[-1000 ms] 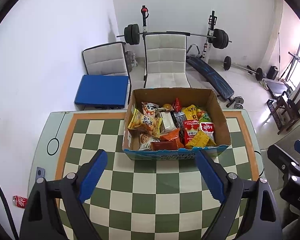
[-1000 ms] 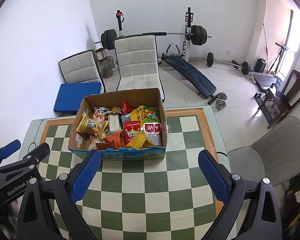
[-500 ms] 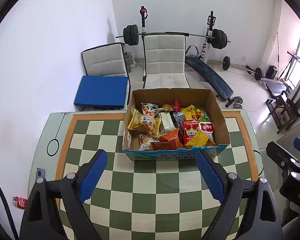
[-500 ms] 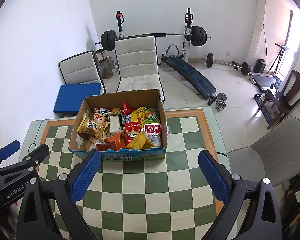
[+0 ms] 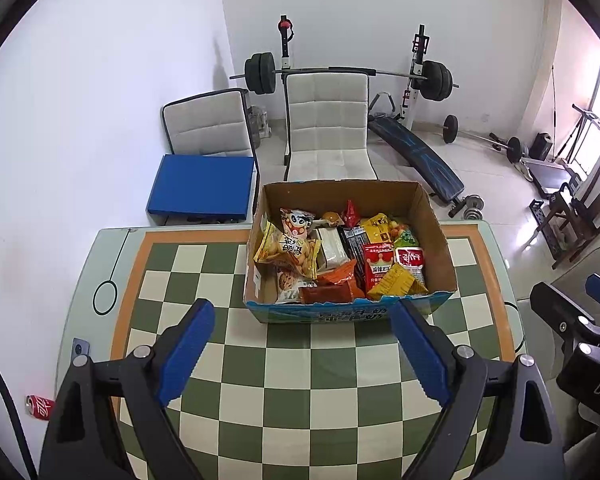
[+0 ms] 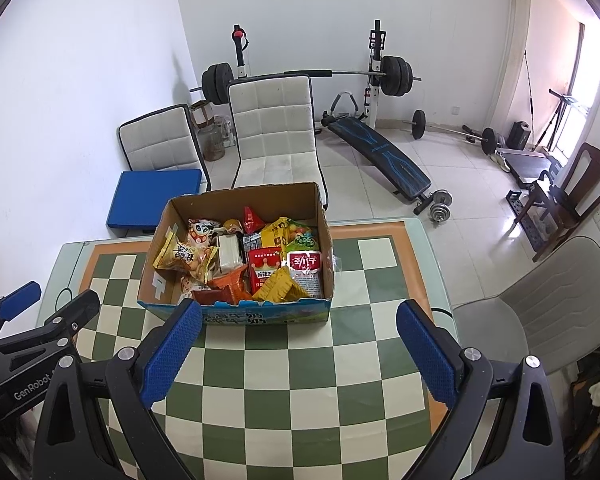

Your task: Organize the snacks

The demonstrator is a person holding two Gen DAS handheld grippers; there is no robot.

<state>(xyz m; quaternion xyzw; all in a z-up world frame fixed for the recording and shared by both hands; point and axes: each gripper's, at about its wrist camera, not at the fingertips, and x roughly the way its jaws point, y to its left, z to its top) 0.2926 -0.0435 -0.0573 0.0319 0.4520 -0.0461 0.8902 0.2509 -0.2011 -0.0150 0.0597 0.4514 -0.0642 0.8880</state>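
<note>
An open cardboard box (image 5: 440,236) full of several snack packets stands on the checkered table (image 5: 300,380); it also shows in the right wrist view (image 6: 324,220). A yellow biscuit bag (image 5: 286,250) lies at its left, a red packet (image 5: 378,262) and a white-red packet (image 6: 305,261) toward its right. My left gripper (image 5: 302,354) is open and empty, above the table in front of the box. My right gripper (image 6: 298,354) is open and empty too, to the right of the left one.
Two white chairs (image 5: 326,128) stand behind the table, one with a blue cushion (image 5: 202,186). A grey chair (image 6: 540,300) stands at the table's right. A weight bench and barbell (image 6: 376,148) are at the back. A red can (image 5: 40,406) lies on the floor at left.
Both grippers have shifted only slightly; the box sits a touch higher in both views. Both stay open and empty.
</note>
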